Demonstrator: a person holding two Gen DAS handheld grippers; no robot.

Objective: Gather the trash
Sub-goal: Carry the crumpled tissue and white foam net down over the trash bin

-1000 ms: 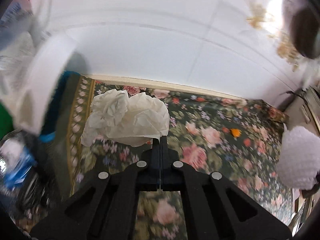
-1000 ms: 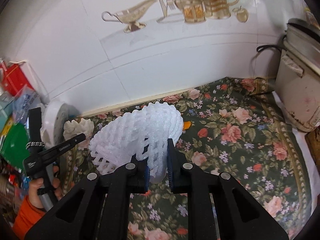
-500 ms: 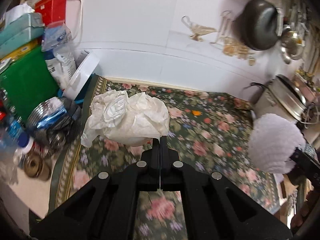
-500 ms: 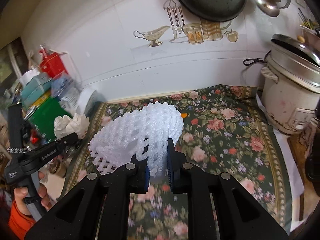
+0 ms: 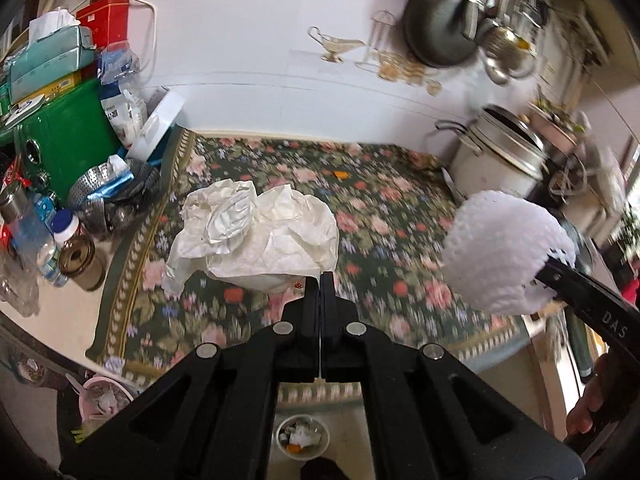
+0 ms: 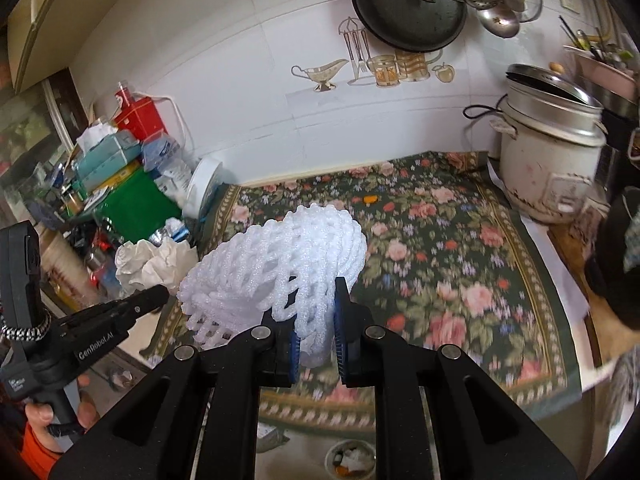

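paper (image 5: 256, 236), a crumpled white wad, hangs from the tip of the left gripper (image 5: 321, 280), whose fingers are pinched fully together on one edge of it. foam netting (image 6: 280, 264) sits squeezed between the narrow pads of the right gripper (image 6: 316, 324). both pieces are held in the air over the flowered cloth (image 6: 460, 248), neither touching it. what matters next: a small bin (image 5: 301, 436) with scraps in it stands on the floor below the table edge, straight under both grippers and behind their fingertips. judging by that, each load must come back and down; the bin looks about equally near to both hands.
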